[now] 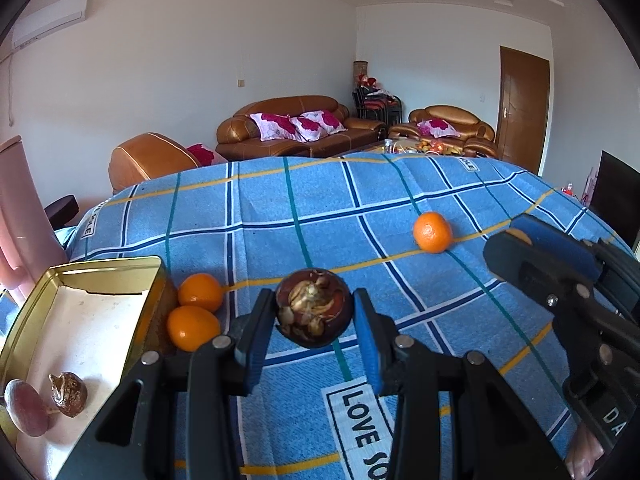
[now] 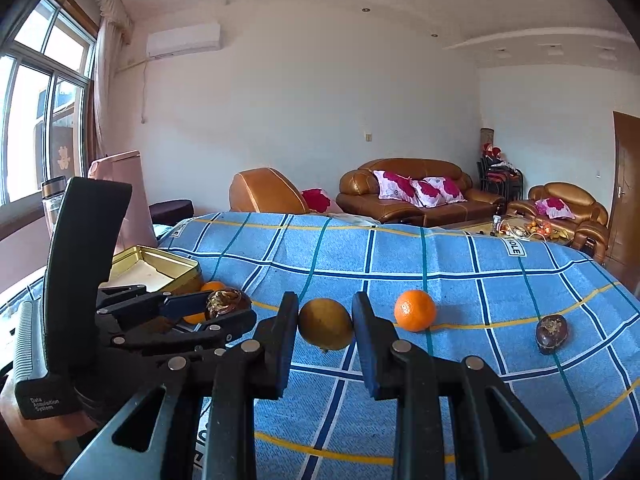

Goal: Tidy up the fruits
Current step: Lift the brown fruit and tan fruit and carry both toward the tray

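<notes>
My left gripper (image 1: pixel 314 314) is shut on a dark purple mangosteen (image 1: pixel 314 312) and holds it above the blue checked cloth (image 1: pixel 320 216), right of a gold tin (image 1: pixel 24 320). The tin holds a brown fruit (image 1: pixel 69 394) and a reddish fruit (image 1: pixel 25 407). Two oranges (image 1: pixel 200 291) lie against the tin's right wall. My right gripper (image 2: pixel 325 322) is shut on a brownish-yellow round fruit (image 2: pixel 325 323). A loose orange (image 2: pixel 414 310) lies just right of it, and a dark mangosteen (image 2: pixel 552 334) farther right.
The cloth-covered table drops off at its far edge (image 2: pixel 400 228). Brown leather sofas (image 2: pixel 416 192) stand behind it. A pink cabinet (image 2: pixel 128 196) and a window are at the left.
</notes>
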The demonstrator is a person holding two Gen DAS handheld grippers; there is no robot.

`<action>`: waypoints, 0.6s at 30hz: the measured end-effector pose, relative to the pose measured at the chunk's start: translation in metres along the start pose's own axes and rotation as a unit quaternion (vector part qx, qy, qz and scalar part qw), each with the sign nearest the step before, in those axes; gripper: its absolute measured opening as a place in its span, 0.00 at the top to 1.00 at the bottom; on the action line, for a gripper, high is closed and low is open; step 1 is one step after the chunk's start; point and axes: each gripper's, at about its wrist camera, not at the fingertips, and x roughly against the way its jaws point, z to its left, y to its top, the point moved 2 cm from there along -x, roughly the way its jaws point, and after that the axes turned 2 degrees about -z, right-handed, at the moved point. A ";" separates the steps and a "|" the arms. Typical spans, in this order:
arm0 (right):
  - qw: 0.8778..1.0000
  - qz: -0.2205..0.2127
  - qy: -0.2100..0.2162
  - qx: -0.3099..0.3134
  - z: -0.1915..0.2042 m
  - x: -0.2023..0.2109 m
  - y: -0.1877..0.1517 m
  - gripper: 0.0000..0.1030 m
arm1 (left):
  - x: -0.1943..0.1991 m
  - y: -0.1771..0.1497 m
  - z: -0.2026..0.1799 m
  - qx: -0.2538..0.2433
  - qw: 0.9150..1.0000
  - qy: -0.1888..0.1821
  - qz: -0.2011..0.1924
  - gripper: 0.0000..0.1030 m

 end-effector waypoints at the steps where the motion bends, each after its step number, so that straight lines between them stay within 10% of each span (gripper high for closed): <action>1: 1.000 -0.001 0.000 0.001 0.000 0.000 0.000 0.71 | 0.003 0.000 -0.001 -0.002 1.000 0.001 -0.006 0.60; 18: 1.000 -0.024 -0.003 0.008 0.005 0.011 -0.001 0.71 | 0.030 0.001 -0.002 -0.003 0.997 0.020 -0.073 0.60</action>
